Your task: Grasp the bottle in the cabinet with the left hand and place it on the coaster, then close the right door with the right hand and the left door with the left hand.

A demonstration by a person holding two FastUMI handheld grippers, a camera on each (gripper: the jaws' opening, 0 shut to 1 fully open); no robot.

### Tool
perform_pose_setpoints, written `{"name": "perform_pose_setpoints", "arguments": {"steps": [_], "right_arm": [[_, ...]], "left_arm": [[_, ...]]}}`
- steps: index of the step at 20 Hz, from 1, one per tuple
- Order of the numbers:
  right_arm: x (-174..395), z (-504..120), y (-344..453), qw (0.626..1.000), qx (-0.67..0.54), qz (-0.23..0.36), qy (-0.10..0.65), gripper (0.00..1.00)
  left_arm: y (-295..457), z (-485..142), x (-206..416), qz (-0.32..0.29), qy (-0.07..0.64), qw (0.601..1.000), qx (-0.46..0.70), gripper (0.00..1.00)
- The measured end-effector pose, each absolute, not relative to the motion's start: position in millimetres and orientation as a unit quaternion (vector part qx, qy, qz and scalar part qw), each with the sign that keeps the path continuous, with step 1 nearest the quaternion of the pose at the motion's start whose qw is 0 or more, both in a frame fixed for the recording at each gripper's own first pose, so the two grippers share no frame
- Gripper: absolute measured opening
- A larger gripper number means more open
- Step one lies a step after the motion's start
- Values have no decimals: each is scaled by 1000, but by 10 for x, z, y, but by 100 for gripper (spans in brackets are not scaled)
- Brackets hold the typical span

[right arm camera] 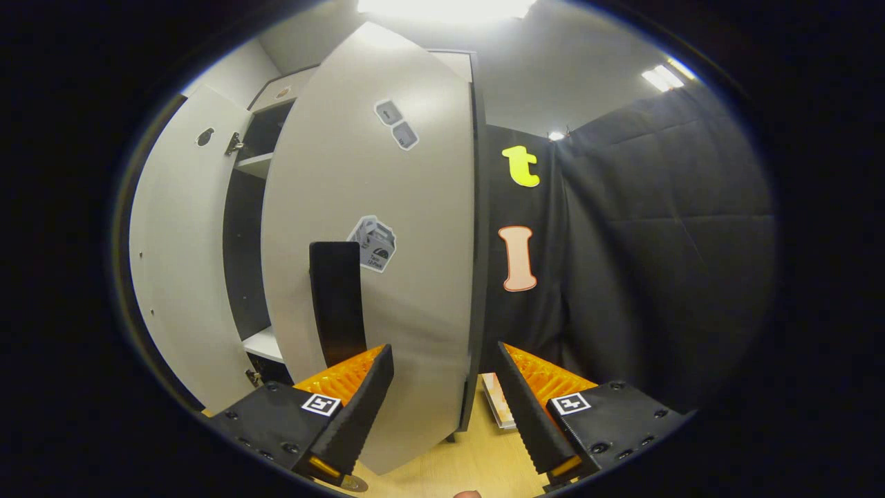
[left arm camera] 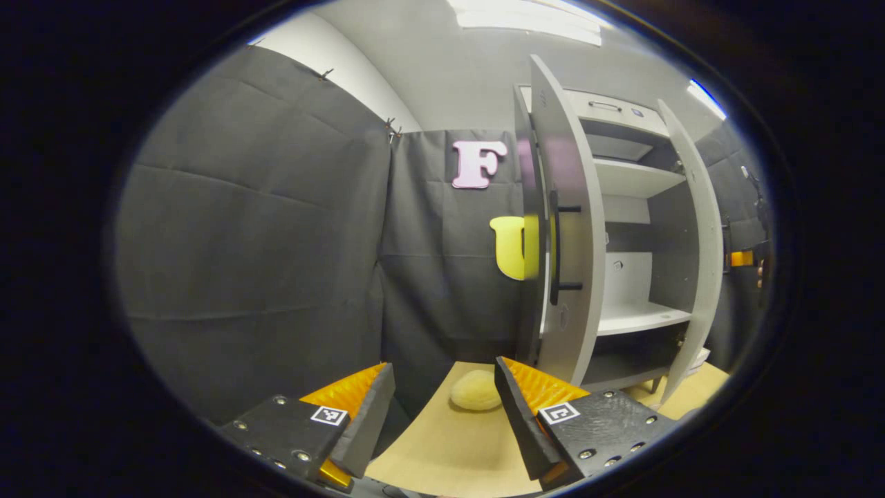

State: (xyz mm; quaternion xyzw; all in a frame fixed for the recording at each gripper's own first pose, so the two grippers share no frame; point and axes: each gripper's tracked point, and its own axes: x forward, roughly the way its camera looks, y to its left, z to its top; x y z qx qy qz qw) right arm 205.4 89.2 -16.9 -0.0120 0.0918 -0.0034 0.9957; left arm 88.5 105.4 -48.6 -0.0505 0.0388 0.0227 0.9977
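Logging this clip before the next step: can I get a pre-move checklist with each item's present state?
1. Left tongs open and empty: ok.
2. Right tongs open and empty: ok.
3. Coaster loaded: nothing stands on it, not ok.
4. Right door open, close in front of the right tongs: ok.
5. Left door open, handle unobstructed: ok.

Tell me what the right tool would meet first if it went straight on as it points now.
Probably the right door: the right tool is open and faces the door's outer edge close ahead. Depth is unclear, so it could slip past beside it.
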Motion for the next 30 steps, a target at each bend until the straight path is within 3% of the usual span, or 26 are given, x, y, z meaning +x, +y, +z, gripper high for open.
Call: {"name": "perform_pose_setpoints", "arguments": {"steps": [10, 19, 30], "right_arm": [[2287, -202, 1241, 995, -37, 17, 91, 95], [1887, -91, 919, 997, -51, -10, 65, 96], [1332, -431, 244, 992, -50, -70, 94, 96]], "left_arm": [[1252, -514, 778, 41, 51, 997, -47, 85], [1181, -273, 1252, 9, 61, 996, -57, 86], [805, 308, 1989, -53, 44, 995, -74, 84]]}}
